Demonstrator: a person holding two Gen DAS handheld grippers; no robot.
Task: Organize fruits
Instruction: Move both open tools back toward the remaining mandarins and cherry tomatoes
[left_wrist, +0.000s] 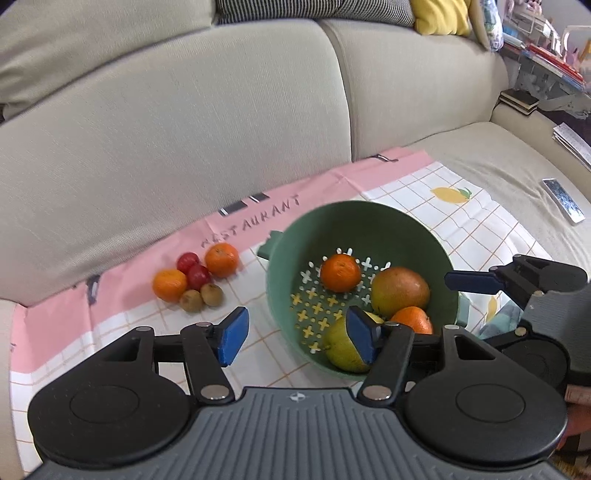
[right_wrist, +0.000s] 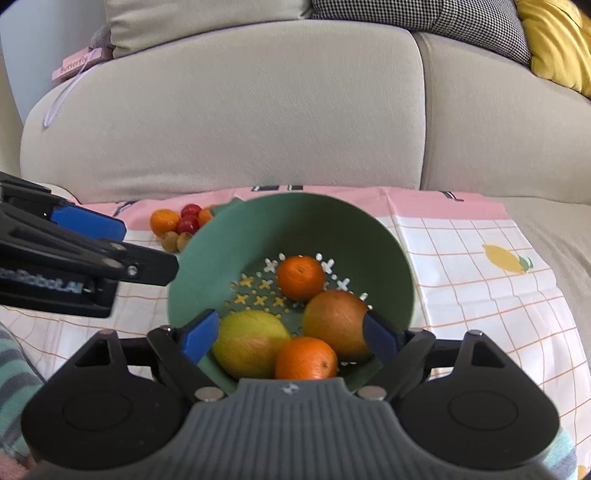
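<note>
left gripper (left_wrist: 297, 334) wide apart, empty, right gripper (right_wrist: 290, 338) likewise

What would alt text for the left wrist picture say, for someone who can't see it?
A green colander on a checked cloth on a beige sofa holds two oranges, a mango and a yellow-green fruit. The open left gripper hovers in front, empty. Left of the colander lies a small pile of fruit; the right gripper shows at the right edge.
</note>
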